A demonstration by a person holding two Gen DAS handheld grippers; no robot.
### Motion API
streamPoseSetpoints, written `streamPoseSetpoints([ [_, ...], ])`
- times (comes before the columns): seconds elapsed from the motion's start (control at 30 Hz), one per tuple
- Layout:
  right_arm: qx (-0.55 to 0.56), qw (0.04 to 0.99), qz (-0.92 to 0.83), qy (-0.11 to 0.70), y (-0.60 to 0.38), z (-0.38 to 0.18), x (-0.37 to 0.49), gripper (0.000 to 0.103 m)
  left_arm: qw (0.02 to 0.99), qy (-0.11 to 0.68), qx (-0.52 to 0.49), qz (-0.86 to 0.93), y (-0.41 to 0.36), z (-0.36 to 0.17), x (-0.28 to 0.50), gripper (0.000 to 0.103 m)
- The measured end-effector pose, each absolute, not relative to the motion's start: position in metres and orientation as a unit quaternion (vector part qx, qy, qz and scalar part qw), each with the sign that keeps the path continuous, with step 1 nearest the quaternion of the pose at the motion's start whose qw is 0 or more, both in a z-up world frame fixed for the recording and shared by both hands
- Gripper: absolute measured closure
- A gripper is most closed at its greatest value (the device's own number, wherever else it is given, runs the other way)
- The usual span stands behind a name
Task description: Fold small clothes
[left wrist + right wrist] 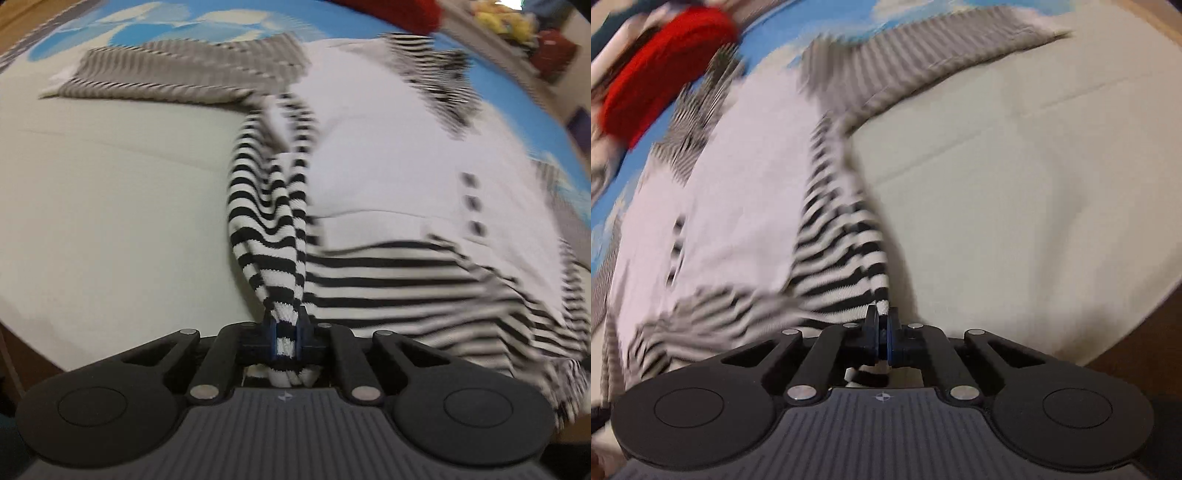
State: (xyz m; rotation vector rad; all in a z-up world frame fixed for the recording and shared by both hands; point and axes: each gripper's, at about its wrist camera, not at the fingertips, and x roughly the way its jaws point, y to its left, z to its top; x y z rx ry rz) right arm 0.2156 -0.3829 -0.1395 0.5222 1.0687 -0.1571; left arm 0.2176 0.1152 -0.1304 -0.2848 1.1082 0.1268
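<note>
Left gripper [285,332] angled down, pinching striped garment [273,229], right gripper [882,332] likewise

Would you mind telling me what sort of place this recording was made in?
Probably a home, perhaps a child's bedroom or playroom. A striped garment lies on a pale padded surface over a blue covering printed with white clouds, and a red soft item and what look like plush toys sit behind.
</note>
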Motion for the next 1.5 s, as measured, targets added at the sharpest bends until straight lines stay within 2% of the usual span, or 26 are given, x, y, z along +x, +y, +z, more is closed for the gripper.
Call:
streamPoseSetpoints([
  [0.13, 0.216, 0.85, -0.107, 0.468, -0.399, -0.125, 0.212, 0.101, 0.847, 0.516, -0.127, 0.007, 0.101, -0.121, 0.205, 0.094],
  [0.3, 0.163, 0.833, -0.035, 0.528, -0.364, -0.143, 0.211, 0.1, 0.815, 0.557, -0.129, 0.087, 0.136, -0.136, 0.205, 0.093],
  [0.33, 0.152, 0.835, -0.044, 0.528, -0.362, -0.142, 0.21, 0.097, 0.815, 0.556, -0.142, 0.082, 0.139, -0.133, 0.205, 0.092],
  [0.4, 0.161, 0.837, -0.065, 0.519, -0.363, -0.137, 0.207, 0.077, 0.823, 0.544, -0.144, 0.073, 0.141, -0.124, 0.204, 0.085],
  [0.47, 0.183, 0.846, -0.07, 0.496, -0.367, -0.127, 0.202, 0.069, 0.841, 0.52, -0.131, 0.069, 0.138, -0.113, 0.201, 0.069],
  [0.6, 0.184, 0.874, -0.024, 0.448, -0.359, -0.106, 0.186, 0.054, 0.882, 0.462, -0.08, 0.051, 0.119, -0.091, 0.203, 0.069],
  [0.7, 0.138, 0.859, 0.006, 0.494, -0.342, -0.119, 0.189, 0.049, 0.881, 0.468, -0.06, 0.029, 0.106, -0.093, 0.206, 0.069],
  [0.77, 0.096, 0.827, 0.004, 0.554, -0.332, -0.14, 0.192, 0.049, 0.855, 0.516, -0.044, 0.024, 0.101, -0.109, 0.211, 0.069],
  [0.83, 0.083, 0.82, -0.014, 0.566, -0.331, -0.146, 0.189, 0.047, 0.823, 0.566, -0.021, 0.036, 0.099, -0.13, 0.213, 0.07],
  [0.93, 0.098, 0.85, 0.003, 0.518, -0.332, -0.124, 0.183, 0.048, 0.841, 0.539, -0.022, 0.03, 0.095, -0.117, 0.211, 0.07],
  [1.0, 0.072, 0.849, 0.006, 0.523, -0.325, -0.126, 0.184, 0.047, 0.856, 0.516, -0.021, 0.022, 0.092, -0.107, 0.209, 0.07],
  [1.07, 0.023, 0.823, -0.005, 0.567, -0.319, -0.144, 0.185, 0.048, 0.846, 0.533, -0.015, 0.026, 0.089, -0.113, 0.21, 0.069],
  [1.17, 0.021, 0.837, -0.005, 0.547, -0.319, -0.139, 0.184, 0.048, 0.82, 0.571, -0.018, 0.034, 0.094, -0.129, 0.211, 0.069],
  [1.3, 0.039, 0.888, -0.018, 0.459, -0.327, -0.101, 0.179, 0.05, 0.86, 0.507, -0.044, 0.031, 0.097, -0.098, 0.21, 0.066],
  [1.43, 0.064, 0.92, -0.023, 0.386, -0.339, -0.072, 0.181, 0.048, 0.905, 0.421, -0.054, 0.041, 0.103, -0.059, 0.211, 0.05],
  [1.5, 0.071, 0.93, -0.027, 0.36, -0.343, -0.054, 0.182, 0.047, 0.918, 0.39, -0.055, 0.046, 0.107, -0.041, 0.222, 0.047],
])
